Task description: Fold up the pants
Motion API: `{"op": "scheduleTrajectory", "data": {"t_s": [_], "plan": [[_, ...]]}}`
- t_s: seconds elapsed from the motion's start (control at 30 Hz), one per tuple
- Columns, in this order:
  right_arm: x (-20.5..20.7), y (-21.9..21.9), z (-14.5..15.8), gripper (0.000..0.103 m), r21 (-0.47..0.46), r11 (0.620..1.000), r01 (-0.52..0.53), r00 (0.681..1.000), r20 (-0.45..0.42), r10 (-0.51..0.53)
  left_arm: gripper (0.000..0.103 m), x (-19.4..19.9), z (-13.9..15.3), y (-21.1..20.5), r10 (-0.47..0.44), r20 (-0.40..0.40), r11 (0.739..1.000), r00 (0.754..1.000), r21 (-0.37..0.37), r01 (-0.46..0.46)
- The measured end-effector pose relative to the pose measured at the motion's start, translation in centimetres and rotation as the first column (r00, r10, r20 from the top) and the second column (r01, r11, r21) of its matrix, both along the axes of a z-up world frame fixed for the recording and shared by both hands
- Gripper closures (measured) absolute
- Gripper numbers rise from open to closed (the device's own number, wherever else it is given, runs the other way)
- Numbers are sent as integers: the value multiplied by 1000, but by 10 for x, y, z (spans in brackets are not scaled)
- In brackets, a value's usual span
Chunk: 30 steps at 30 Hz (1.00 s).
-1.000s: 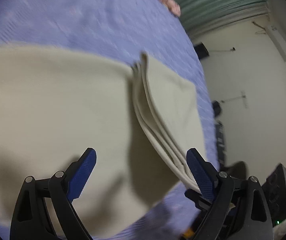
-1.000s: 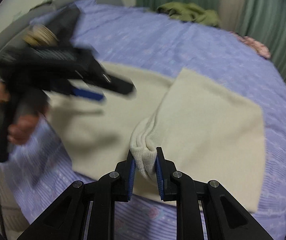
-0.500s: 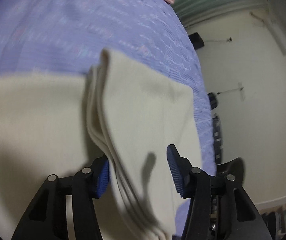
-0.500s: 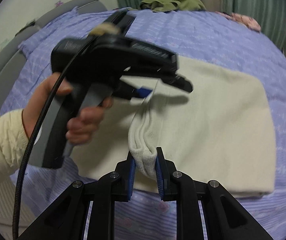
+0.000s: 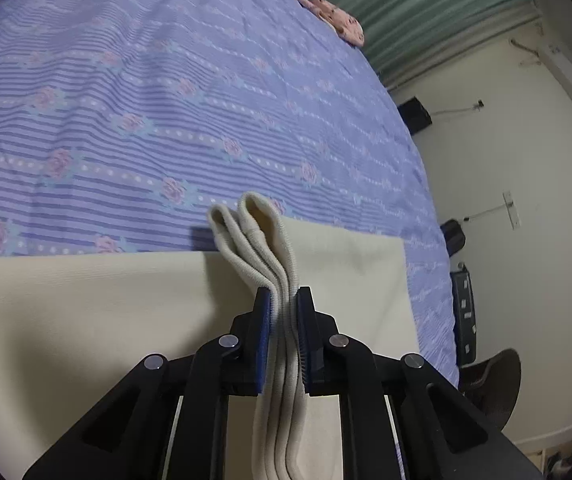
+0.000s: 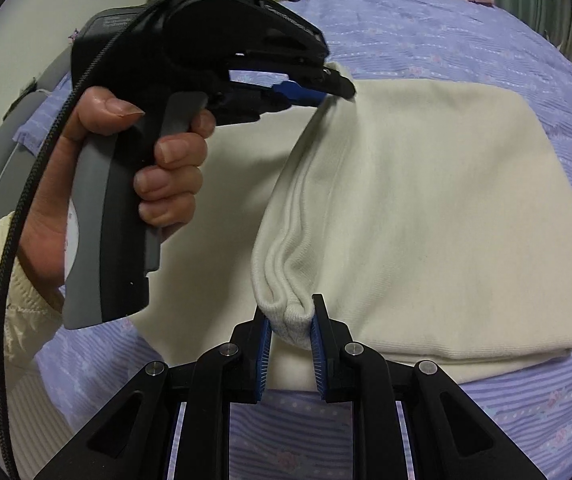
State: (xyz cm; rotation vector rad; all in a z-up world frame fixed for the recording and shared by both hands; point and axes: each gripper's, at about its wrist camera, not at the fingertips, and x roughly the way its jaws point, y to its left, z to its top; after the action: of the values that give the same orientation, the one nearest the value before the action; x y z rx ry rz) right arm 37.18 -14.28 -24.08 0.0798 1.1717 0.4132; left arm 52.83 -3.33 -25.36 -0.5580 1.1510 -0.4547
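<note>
While my left hand-held gripper (image 5: 284, 308) has just closed on the pants (image 6: 426, 208) beside my clamped right hand-held gripper (image 6: 291, 322), both pinch one folded edge above the bed (image 5: 166, 100); next, I'd carry it across evenly.

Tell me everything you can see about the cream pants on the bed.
The pants are cream, a soft ribbed knit, lying folded flat on the purple floral bedspread. One ribbed, layered edge is lifted off the flat part and pinched at both ends: the left gripper, whose jaws have just been closing, now clamps one end, and the right gripper clamps the other. The raised edge stretches between them, bunched into ridges. The rest lies smooth.
</note>
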Motion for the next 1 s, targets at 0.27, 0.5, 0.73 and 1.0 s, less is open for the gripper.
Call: {"op": "scheduleTrajectory", "data": {"t_s": [0.27,0.5,0.73,1.0], "plan": [[1,2,-2,83,-10,1000,17,1000,-13,-17,82,-1,-27,20,43,-60,998,997,41,-40],[9,0,-16,83,13,999,41,998,-50,-40,70,4,-48,20,43,-70,999,997,32,-41],[14,-7,-18,83,37,997,65,996,-71,-62,89,8,-27,12,-1,-17,1000,1000,5,2],[-10,2,40,83,0,1000,6,1000,-1,-6,89,-17,36,26,-105,78,992,991,73,100]]}}
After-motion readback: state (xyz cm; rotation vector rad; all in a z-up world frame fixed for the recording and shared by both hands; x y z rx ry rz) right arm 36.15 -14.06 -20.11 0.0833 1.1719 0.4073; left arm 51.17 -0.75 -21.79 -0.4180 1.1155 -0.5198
